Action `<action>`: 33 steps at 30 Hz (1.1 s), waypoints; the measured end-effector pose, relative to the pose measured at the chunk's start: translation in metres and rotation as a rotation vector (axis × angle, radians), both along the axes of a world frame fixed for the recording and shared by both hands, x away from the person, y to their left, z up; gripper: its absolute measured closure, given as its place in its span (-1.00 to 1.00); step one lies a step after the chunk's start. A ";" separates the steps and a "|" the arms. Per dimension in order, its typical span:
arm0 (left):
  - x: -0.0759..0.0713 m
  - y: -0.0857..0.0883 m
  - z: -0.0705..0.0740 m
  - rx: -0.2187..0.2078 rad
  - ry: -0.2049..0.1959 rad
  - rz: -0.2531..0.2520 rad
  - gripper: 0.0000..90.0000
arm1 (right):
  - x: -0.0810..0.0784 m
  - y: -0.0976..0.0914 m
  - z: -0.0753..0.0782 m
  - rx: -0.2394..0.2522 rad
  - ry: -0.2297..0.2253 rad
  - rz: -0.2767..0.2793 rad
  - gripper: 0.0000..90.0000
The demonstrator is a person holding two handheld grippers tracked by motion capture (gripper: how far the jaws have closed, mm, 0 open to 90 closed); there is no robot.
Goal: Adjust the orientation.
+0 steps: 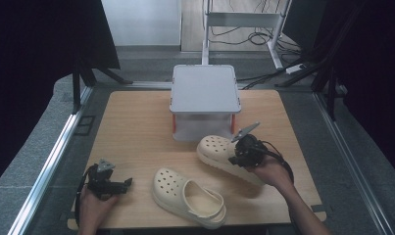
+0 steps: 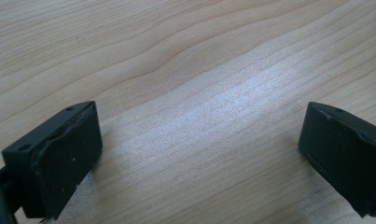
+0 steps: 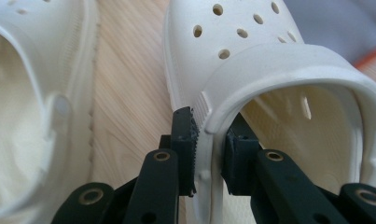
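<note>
- Clog (image 1: 219, 152), cream-white with holes on top, is at the right side of the wooden table (image 1: 136, 127), just in front of the grey box (image 1: 205, 90).
- Right gripper (image 1: 236, 157) is clamped on the side wall of this clog, next to the strap; one jaw is outside the wall and the other inside, as the right gripper view (image 3: 209, 158) shows.
- Second clog (image 1: 187, 196) lies near the front edge of the table, apart from the first one.
- Left gripper (image 1: 128, 182) rests low at the front left corner, its jaws wide apart over bare wood, holding nothing.
</note>
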State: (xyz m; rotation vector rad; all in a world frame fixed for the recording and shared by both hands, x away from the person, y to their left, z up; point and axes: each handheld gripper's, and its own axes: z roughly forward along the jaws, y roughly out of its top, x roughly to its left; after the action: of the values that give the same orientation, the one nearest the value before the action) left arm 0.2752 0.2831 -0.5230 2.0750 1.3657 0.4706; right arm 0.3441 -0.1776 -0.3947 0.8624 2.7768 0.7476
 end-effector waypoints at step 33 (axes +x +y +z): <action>0.000 0.000 0.000 -0.001 0.001 0.002 -1.00 | -0.018 0.109 -0.034 0.006 0.093 0.198 0.64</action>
State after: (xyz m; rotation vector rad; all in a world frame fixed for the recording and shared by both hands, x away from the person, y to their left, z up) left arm 0.2751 0.2830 -0.5230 2.0733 1.3681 0.4692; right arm 0.3264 -0.0685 -0.4282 0.6444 2.9762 0.7638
